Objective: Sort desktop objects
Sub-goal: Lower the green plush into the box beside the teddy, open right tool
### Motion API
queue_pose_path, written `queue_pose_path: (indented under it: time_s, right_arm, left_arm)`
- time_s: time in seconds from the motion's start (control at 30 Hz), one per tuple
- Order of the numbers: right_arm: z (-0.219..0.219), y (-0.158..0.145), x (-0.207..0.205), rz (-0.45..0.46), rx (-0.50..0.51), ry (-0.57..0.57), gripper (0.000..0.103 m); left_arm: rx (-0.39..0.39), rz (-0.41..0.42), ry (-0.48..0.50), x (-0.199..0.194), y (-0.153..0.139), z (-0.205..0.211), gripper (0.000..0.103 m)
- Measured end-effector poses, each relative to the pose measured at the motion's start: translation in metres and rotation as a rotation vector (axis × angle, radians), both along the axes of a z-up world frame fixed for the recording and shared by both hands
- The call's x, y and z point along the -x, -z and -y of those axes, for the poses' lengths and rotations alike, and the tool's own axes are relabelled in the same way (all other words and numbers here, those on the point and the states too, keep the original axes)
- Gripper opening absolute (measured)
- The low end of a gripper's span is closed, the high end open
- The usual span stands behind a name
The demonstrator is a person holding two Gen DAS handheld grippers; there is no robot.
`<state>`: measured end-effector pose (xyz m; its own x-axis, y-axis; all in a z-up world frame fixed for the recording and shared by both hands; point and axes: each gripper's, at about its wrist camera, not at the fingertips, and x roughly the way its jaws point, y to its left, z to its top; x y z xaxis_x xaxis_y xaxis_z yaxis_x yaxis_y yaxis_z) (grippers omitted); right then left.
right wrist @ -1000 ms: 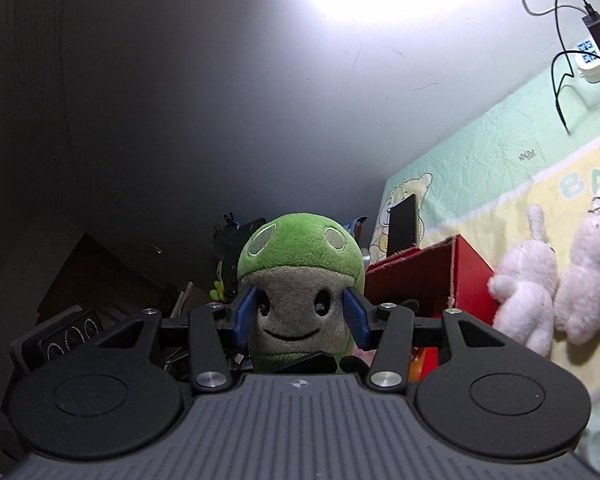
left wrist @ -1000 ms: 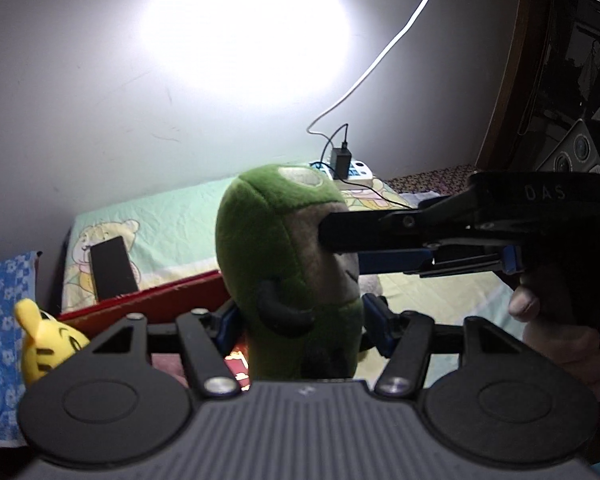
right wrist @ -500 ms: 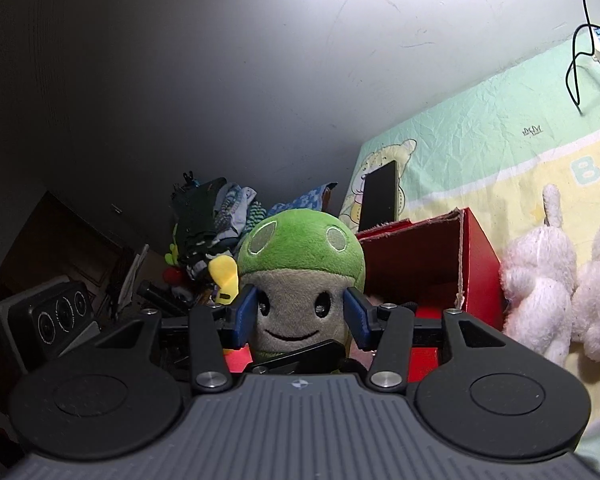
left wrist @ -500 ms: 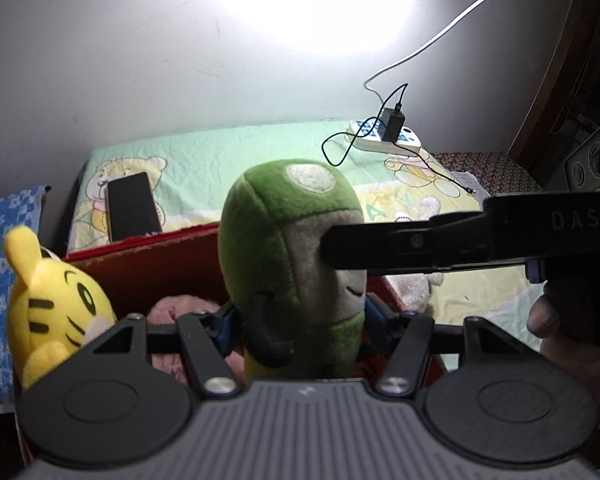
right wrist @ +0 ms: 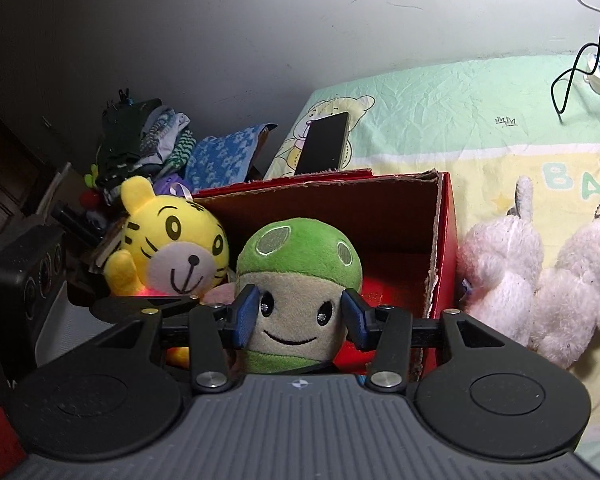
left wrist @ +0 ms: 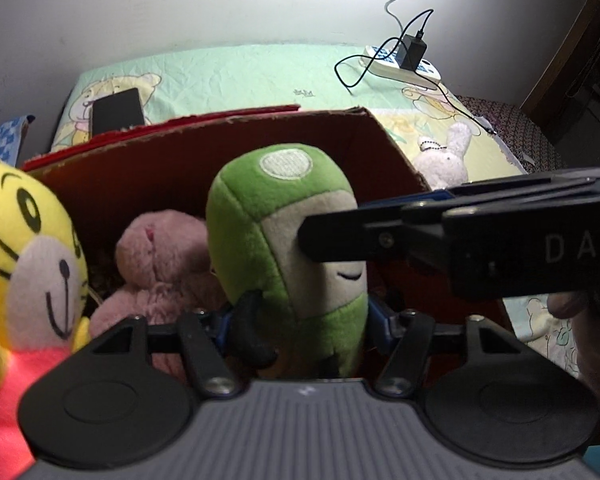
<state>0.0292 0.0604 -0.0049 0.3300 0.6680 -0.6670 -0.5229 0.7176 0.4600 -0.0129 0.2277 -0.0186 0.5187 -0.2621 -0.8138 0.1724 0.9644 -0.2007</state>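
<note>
Green mushroom plush [right wrist: 298,280] lowered toward red box [right wrist: 446,264], "DAS" on right claw [left wrist: 328,236]

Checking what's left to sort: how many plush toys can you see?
5: green mushroom plush held over the red cardboard box; yellow tiger plush beside it; pink plush inside; two white plushes outside. Others may be hidden.

The right gripper [right wrist: 298,316] closes its blue pads on the green mushroom plush [right wrist: 298,280] — face toward the camera — over the red box [right wrist: 444,248], a yellow tiger plush [right wrist: 172,240] beside it.
</note>
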Motion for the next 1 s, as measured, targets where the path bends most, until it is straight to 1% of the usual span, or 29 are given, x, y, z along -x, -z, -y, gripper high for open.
queue_pose_path:
  time_s: [0.07,0.17,0.23,0.3,0.43,0.47,0.5,0.53,0.57,0.6,0.73,0.87,1.0]
  right_arm:
    - [-0.003,-0.001,0.0,0.017,0.026,0.008,0.049]
    - [-0.01,0.003,0.001,0.032,0.127,0.013,0.049]
    - [-0.016,0.006,0.003,0.043,0.122,-0.011,0.049]
    - [-0.019,0.006,0.003,0.046,0.119,-0.01,0.049]
    - [-0.025,0.005,0.006,0.065,0.128,-0.031,0.05]
    - [-0.026,0.004,0.006,0.068,0.118,-0.041,0.05]
    - [-0.027,0.004,0.006,0.051,0.094,-0.056,0.05]
    - [-0.028,0.006,0.006,0.041,0.08,-0.063,0.05]
    - [-0.032,0.007,0.007,0.057,0.096,-0.067,0.05]
    - [-0.036,0.007,0.008,0.076,0.117,-0.067,0.05]
    - [-0.039,0.005,0.01,0.092,0.128,-0.052,0.051]
    - [-0.029,0.004,0.007,0.056,0.091,-0.027,0.053]
    - [-0.021,0.003,0.006,0.037,0.059,-0.002,0.05]
  left_arm:
    - [-0.003,-0.006,0.001,0.001,-0.001,-0.001,0.063]
    - [-0.006,0.015,0.01,0.007,-0.005,-0.002,0.063]
    - [-0.028,0.027,0.015,0.011,-0.007,-0.001,0.063]
    - [-0.037,0.025,0.015,0.011,-0.006,-0.001,0.063]
    - [-0.027,0.018,0.01,0.012,-0.009,-0.004,0.064]
    - [-0.025,0.014,0.007,0.012,-0.009,-0.004,0.065]
    - [-0.029,0.001,0.0,0.011,-0.007,-0.004,0.067]
    - [-0.039,-0.015,-0.01,0.009,-0.004,-0.005,0.067]
    - [-0.045,-0.03,-0.02,0.007,-0.002,-0.005,0.067]
    - [-0.036,-0.035,-0.028,0.005,-0.002,-0.005,0.067]
    - [-0.024,-0.038,-0.053,0.002,-0.005,-0.005,0.066]
    - [-0.036,-0.052,-0.061,0.0,-0.002,-0.003,0.07]
    - [-0.04,-0.054,-0.07,-0.001,-0.001,-0.001,0.07]
